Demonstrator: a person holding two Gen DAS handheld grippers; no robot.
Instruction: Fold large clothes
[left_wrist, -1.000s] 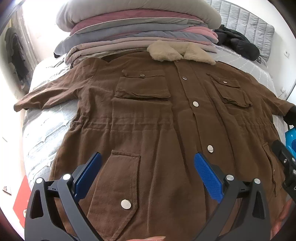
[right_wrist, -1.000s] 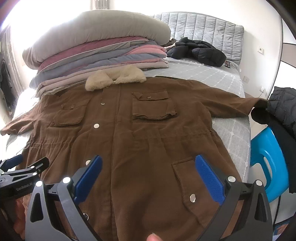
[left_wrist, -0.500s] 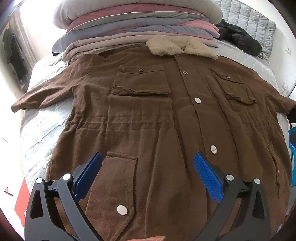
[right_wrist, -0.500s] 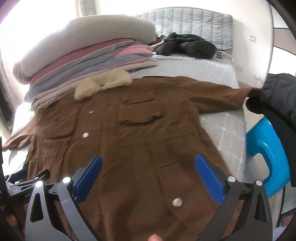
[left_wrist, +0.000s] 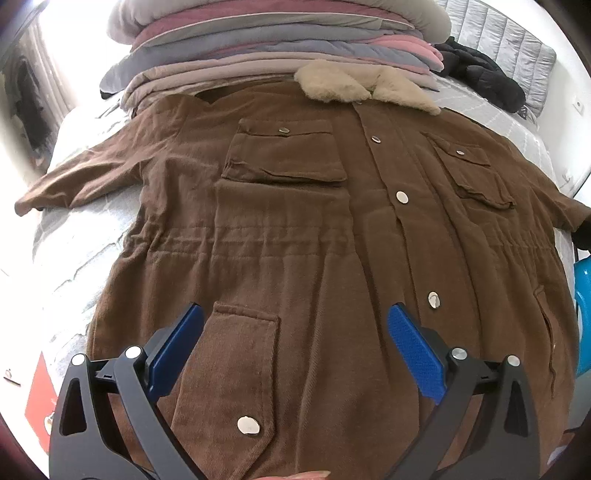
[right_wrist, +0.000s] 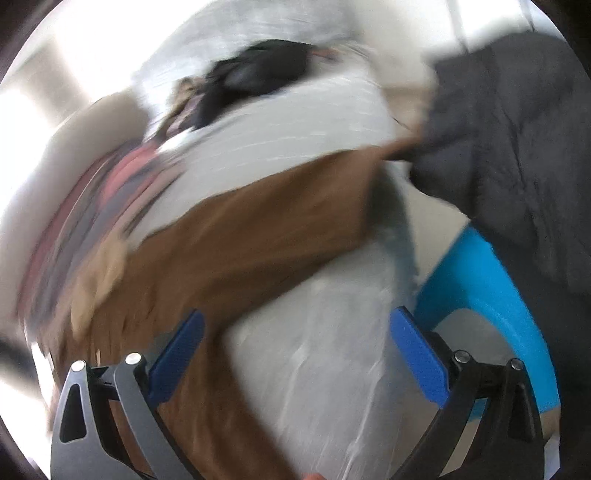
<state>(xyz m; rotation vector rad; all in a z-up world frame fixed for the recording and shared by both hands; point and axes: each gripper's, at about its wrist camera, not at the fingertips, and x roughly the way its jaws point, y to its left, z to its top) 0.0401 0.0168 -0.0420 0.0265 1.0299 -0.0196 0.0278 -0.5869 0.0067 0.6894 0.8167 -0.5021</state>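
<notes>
Left wrist view has the big brown corduroy coat (left_wrist: 303, 229) spread flat, front side up, across a bed with a pale grey quilted cover (left_wrist: 70, 254). Its beige fleece collar (left_wrist: 365, 88) sits at the far end, right up against a stack of folded grey and pink blankets (left_wrist: 280, 48). Both sleeves stick out sideways, snaps run down the middle, flap pockets on the chest and lower down. The left gripper (left_wrist: 295, 343) hangs over the hem end with its blue-padded fingers (left_wrist: 415, 354) spread wide, nothing between them; a lower flap pocket with a silver snap (left_wrist: 248, 424) lies between the fingers. A black puffy jacket (left_wrist: 480, 77) is bunched up by the grey padded headboard (left_wrist: 517, 48).

Right wrist view is heavily smeared by blur, so not much detail. The right gripper (right_wrist: 295, 347) is also wide open and holding nothing, over the bed cover beside the coat's sleeve (right_wrist: 295, 214). A bright blue plastic chair (right_wrist: 491, 295) stands just off the bed's edge, with dark grey clothing (right_wrist: 517, 147) above it.
</notes>
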